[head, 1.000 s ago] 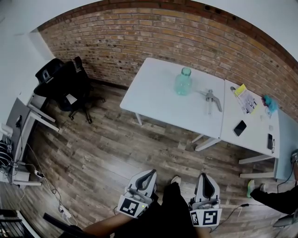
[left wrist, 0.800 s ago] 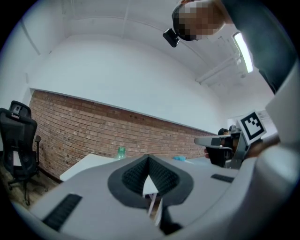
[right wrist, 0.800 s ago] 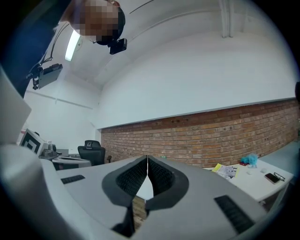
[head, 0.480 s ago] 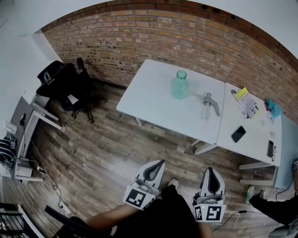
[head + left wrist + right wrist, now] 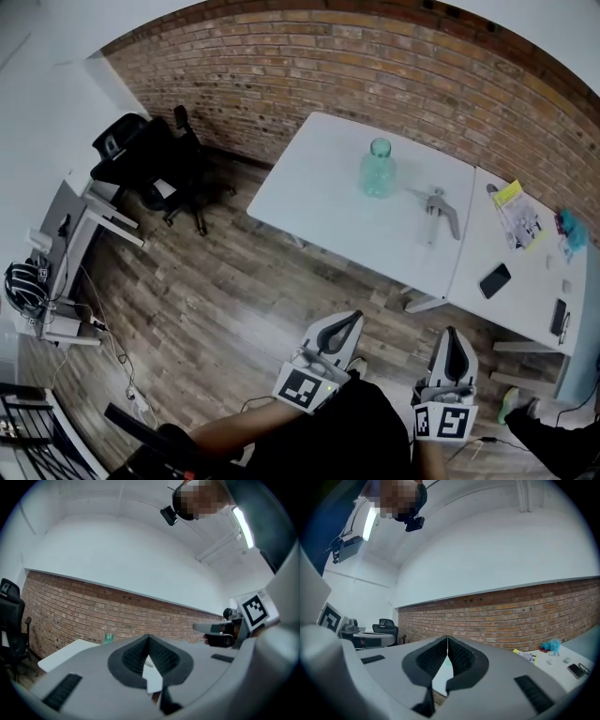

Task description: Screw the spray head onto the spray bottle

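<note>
A clear green spray bottle [image 5: 378, 170] stands upright, without a head, near the middle of the white table [image 5: 319, 202]. The grey spray head [image 5: 441, 208] lies on the table to its right. My left gripper [image 5: 348, 322] and right gripper [image 5: 452, 335] are held level over the wooden floor, well short of the table, both shut and empty. In the left gripper view the bottle [image 5: 108, 638] shows small past the closed jaws of the left gripper [image 5: 148, 638], with the right gripper to the side. The right gripper [image 5: 447, 639] has its jaws together too.
A second table at the right carries a yellow leaflet [image 5: 518, 212], two phones [image 5: 494, 279] and a teal object [image 5: 573, 228]. A black office chair [image 5: 150, 159] and a desk with cables [image 5: 56, 281] stand at the left. A brick wall [image 5: 375, 84] lies behind.
Both grippers have moved forward toward the table, still shut. The whole view has shifted with the person's walk, so the table sits closer.
</note>
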`<action>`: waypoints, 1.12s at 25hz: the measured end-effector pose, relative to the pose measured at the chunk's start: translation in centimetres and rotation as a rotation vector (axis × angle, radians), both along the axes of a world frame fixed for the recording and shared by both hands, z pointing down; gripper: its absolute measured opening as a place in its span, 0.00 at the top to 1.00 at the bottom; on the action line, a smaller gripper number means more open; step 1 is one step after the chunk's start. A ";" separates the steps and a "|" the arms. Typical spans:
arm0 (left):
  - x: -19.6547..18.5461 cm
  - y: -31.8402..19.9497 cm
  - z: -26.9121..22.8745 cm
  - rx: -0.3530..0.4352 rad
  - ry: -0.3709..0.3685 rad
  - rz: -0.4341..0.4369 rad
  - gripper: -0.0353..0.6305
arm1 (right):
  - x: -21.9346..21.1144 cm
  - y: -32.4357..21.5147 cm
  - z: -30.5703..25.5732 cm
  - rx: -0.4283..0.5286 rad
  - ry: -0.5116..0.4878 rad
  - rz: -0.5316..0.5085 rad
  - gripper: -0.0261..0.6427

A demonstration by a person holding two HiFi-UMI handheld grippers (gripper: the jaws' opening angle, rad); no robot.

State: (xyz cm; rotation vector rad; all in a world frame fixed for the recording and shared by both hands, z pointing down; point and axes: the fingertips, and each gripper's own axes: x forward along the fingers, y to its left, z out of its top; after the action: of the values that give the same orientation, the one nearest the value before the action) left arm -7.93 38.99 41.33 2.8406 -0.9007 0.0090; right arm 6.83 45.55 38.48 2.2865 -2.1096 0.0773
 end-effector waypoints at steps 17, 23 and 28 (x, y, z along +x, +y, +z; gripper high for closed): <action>2.9 -3.3 0.3 -0.007 -0.021 -0.067 0.96 | 3.6 -4.3 1.2 0.008 -0.040 -0.035 0.95; 2.8 -6.8 1.3 -0.010 -0.034 -0.041 0.96 | 3.6 -7.2 0.8 0.020 -0.028 -0.004 0.95; 3.5 -9.5 1.1 0.009 -0.020 -0.025 0.96 | 4.1 -9.6 1.2 -0.004 -0.024 0.012 0.95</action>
State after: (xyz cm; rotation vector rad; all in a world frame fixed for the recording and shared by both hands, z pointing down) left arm -4.43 29.46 42.47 2.8422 -0.9425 0.0306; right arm 10.95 35.96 39.66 2.3070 -2.1052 0.1094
